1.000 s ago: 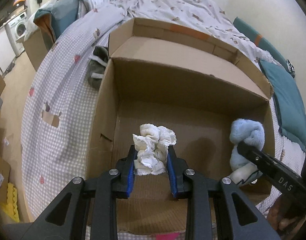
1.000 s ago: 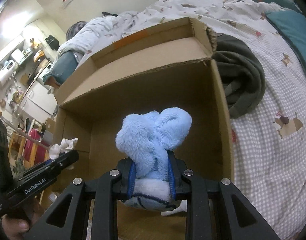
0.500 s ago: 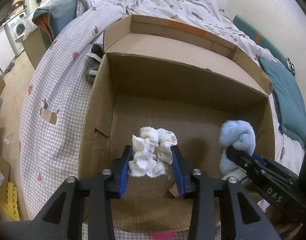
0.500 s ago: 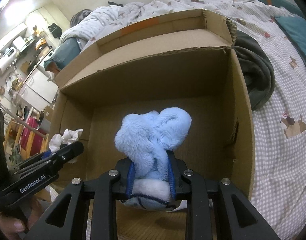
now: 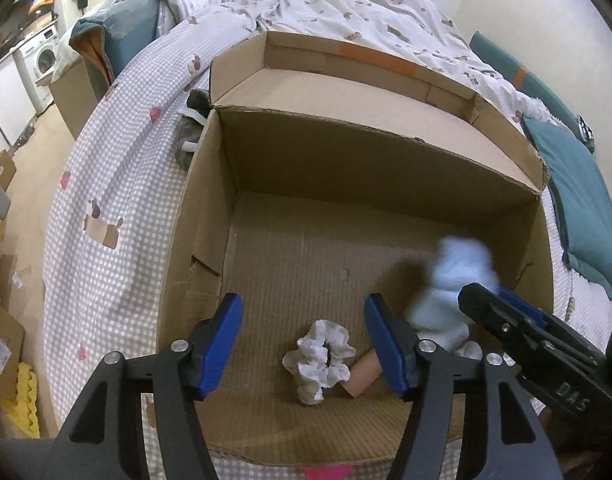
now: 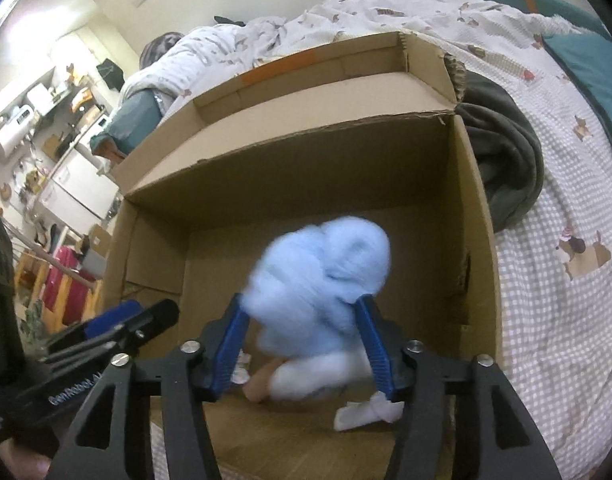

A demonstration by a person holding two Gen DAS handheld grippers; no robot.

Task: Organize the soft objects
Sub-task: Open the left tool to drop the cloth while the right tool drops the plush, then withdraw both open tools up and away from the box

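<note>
An open cardboard box (image 5: pixel 210 208) stands on the bed. A white scrunchie (image 5: pixel 323 358) lies on the box floor, below my left gripper (image 5: pixel 302 320), which is open and empty above it. A fluffy light-blue soft toy (image 6: pixel 321 280) is blurred in motion between the blue pads of my right gripper (image 6: pixel 302 320), whose jaws stand wide open; it also shows in the left wrist view (image 5: pixel 453 292) at the box's right side. The box also shows in the right wrist view (image 6: pixel 477 240). My left gripper's tip (image 6: pixel 154 312) shows at the left there.
A checked bedspread (image 5: pixel 118 216) surrounds the box. A dark grey garment (image 6: pixel 501 160) lies right of the box, a grey item (image 5: pixel 188 136) left of it. A teal pillow (image 5: pixel 581 200) lies at right. A small white cloth (image 6: pixel 365 410) and a tan piece (image 5: pixel 363 374) lie on the box floor.
My left gripper opened and the white scrunchie dropped to the box floor. My right gripper opened and the blue toy is falling out of it.
</note>
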